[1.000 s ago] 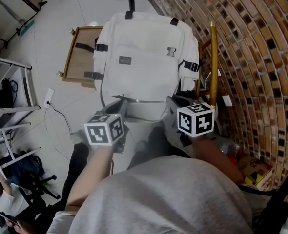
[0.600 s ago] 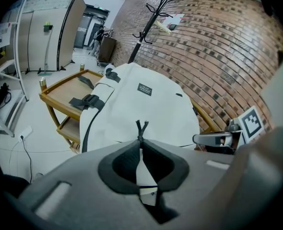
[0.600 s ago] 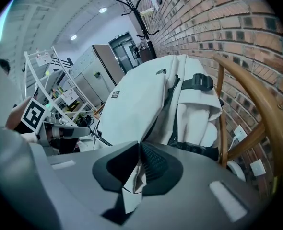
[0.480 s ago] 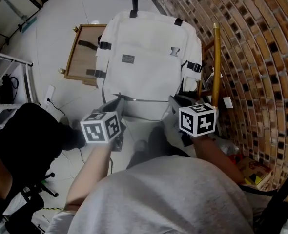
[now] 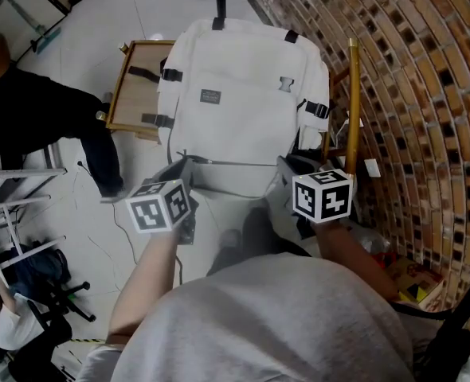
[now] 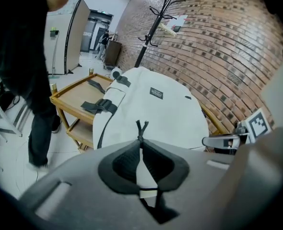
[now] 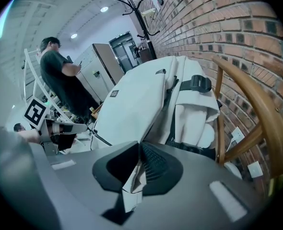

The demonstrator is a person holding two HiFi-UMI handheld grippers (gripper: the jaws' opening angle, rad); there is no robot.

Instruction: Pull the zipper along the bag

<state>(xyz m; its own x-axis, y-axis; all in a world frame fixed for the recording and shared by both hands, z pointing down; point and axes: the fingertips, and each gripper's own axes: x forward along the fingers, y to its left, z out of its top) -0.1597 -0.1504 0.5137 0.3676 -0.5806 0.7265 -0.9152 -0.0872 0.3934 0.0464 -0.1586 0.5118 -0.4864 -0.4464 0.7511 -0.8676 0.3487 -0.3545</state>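
Open floor (image 5: 115, 14) lies left, a person (image 5: 36, 122) standing there. The left claw (image 6: 140, 138) pinches the zipper pull (image 6: 141, 127) at the white bag (image 5: 235, 110)'s lower edge. The right claw (image 7: 140, 150) grips its fabric (image 7: 132, 181), seemingly the corner, close to the brick wall (image 5: 426, 94).

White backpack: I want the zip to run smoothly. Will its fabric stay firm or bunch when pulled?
Likely floppy: fabric of the backpack creases where the right gripper pinches it. Its rounded body suggests filling, so little sag. Zipper cord in the left gripper looks limp.
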